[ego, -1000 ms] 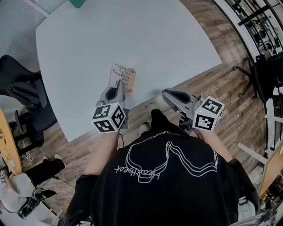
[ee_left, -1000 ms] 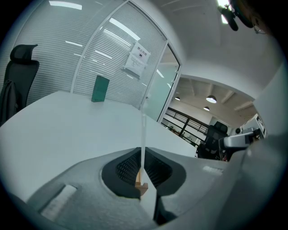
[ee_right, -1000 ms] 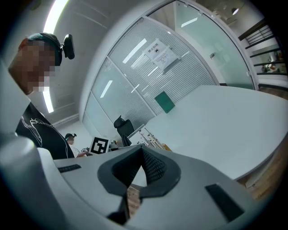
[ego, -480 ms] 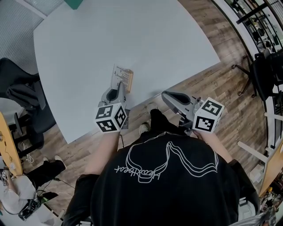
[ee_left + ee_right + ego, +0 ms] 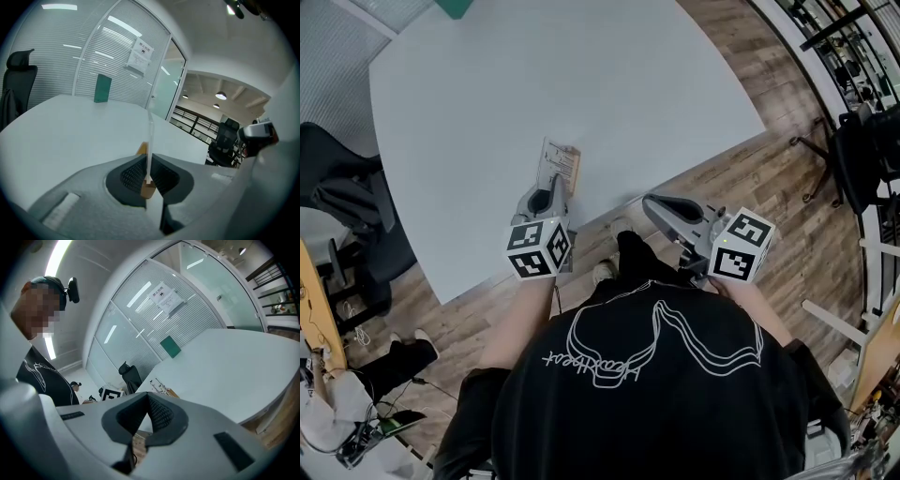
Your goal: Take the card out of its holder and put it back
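Observation:
A white printed card (image 5: 551,161) stands in a small wooden holder (image 5: 576,170) near the front edge of the pale table (image 5: 581,84). My left gripper (image 5: 551,187) reaches in from the near side and is shut on the card. In the left gripper view the card (image 5: 149,136) shows edge-on as a thin upright sheet pinched between the dark pads, with the wooden holder (image 5: 142,149) just behind. My right gripper (image 5: 658,206) hovers off the table's front edge over the wood floor, shut with nothing in it. From the right gripper view the card (image 5: 159,386) lies far off.
A green block (image 5: 457,7) stands at the table's far edge. A black office chair (image 5: 342,192) is close at the left and another chair (image 5: 862,141) at the right. The table's front edge runs diagonally between the two grippers.
The left gripper with its marker cube has drifted slightly to the right, still closed on the card. The right gripper has stayed put.

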The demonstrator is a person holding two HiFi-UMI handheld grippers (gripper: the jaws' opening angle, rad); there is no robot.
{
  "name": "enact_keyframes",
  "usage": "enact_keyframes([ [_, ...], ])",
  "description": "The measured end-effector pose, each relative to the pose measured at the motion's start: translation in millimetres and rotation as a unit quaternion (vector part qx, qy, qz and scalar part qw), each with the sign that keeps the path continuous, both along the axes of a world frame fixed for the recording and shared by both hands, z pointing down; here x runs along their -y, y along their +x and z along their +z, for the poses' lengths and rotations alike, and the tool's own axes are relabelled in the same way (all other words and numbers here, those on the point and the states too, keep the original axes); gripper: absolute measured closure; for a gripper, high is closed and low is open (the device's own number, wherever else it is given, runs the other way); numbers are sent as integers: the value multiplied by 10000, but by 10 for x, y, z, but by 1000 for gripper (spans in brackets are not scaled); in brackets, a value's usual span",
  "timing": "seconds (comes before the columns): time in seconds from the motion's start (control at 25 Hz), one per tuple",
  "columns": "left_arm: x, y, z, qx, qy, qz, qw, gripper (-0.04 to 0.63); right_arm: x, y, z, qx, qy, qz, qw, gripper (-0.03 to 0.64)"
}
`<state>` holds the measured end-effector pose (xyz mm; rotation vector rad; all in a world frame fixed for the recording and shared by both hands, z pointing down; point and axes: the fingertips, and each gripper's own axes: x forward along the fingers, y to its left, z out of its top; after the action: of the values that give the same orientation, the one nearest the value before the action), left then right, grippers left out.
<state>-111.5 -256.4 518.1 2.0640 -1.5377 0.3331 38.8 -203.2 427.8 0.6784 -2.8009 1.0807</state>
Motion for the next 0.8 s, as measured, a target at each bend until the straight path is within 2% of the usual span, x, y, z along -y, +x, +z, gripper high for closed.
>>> enact_keyframes([
  [0.4, 25, 58, -25, -49, 95, 170, 9998, 568, -62, 32, -7, -8, 27, 23, 10000, 608],
  [0.6, 36, 8, -103, -252, 159, 291, 9991, 493, -110, -9, -27, 8, 82, 34, 10000, 607],
  [0.8, -20, -92, -294, -342, 320, 263, 9986, 479, -137, -63, -125, 98, 169, 49, 9998, 607],
])
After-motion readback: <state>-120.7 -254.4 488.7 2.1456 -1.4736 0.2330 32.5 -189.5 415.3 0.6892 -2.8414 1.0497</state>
